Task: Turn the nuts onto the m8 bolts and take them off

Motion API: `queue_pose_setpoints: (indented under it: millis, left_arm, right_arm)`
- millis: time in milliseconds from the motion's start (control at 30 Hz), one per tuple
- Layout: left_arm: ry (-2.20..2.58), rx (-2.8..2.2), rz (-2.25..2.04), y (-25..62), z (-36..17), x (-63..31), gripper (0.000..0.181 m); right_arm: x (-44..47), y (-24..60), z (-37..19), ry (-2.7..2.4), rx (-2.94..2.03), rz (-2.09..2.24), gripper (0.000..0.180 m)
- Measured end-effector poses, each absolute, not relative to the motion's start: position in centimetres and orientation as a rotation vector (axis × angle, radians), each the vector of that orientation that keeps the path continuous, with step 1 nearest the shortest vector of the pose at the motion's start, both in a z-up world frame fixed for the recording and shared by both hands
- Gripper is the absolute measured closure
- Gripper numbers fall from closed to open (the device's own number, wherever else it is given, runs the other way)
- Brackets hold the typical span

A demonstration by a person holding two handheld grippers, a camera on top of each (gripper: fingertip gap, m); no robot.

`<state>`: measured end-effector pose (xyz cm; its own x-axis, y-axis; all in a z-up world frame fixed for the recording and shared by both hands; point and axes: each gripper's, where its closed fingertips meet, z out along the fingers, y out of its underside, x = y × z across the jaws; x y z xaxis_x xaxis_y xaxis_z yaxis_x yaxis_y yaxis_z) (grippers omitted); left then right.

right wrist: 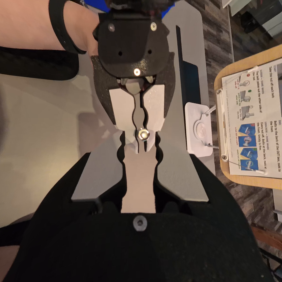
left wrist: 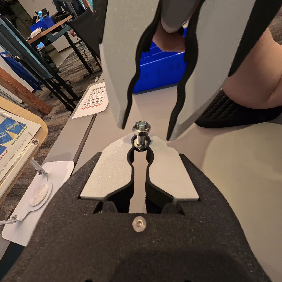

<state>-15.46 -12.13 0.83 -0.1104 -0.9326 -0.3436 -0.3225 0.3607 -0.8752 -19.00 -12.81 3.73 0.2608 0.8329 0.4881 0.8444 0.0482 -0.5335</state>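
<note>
A: What is the left tool (left wrist: 140,146) doing?

B: Its two fingers are nearly together. They pinch the head of a shiny bolt (left wrist: 140,139) right at the tips. The bolt stands up out of the tips.

A: Is there a nut on it?

B: Yes. A silver nut (left wrist: 141,127) sits at the top end of the bolt, with bare thread between it and the head.

A: And the right tool (left wrist: 145,132)?

B: It comes down from above, with its fingers spread wide. One tip is on each side of the nut. They are close, but they do not touch it. It holds nothing.

A: What does the right wrist view show?

B: It looks straight down. The right tool (right wrist: 139,137) has a wide gap, and the nut (right wrist: 142,135) and bolt end sit in the middle of it. The left tool (right wrist: 141,150) points toward the camera from the far side.

A: Where is all this?

B: Over a pale grey tabletop (left wrist: 244,167). A blue bin (left wrist: 160,73) stands behind.

A: Any writing?

B: A printed sheet (left wrist: 94,101) lies on the tabletop. A picture card (right wrist: 247,119) with blue photos rests on a wooden stand (right wrist: 219,175) just past the tabletop's edge. Both have words on them. I see no brand names.
</note>
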Motion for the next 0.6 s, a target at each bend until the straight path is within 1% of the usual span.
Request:
queue_pose_setpoints:
  millis: [233,433,600]
  left_arm:
    - [1.645,-1.149,-0.765,-11.8,0.7,-15.6,0.171]
    - [1.651,-1.15,-0.764,-11.9,0.6,-15.5,0.171]
    - [1.664,-1.158,-0.741,-11.8,0.2,-15.5,0.171]
  right_arm:
    - [-18.2,-13.1,2.6,-1.579,-1.821,-0.043,0.145]
    - [-19.0,-13.0,3.3,-1.554,-1.78,-0.043,0.144]
    - [-18.3,-13.2,2.4,-1.579,-1.831,-0.074,0.145]
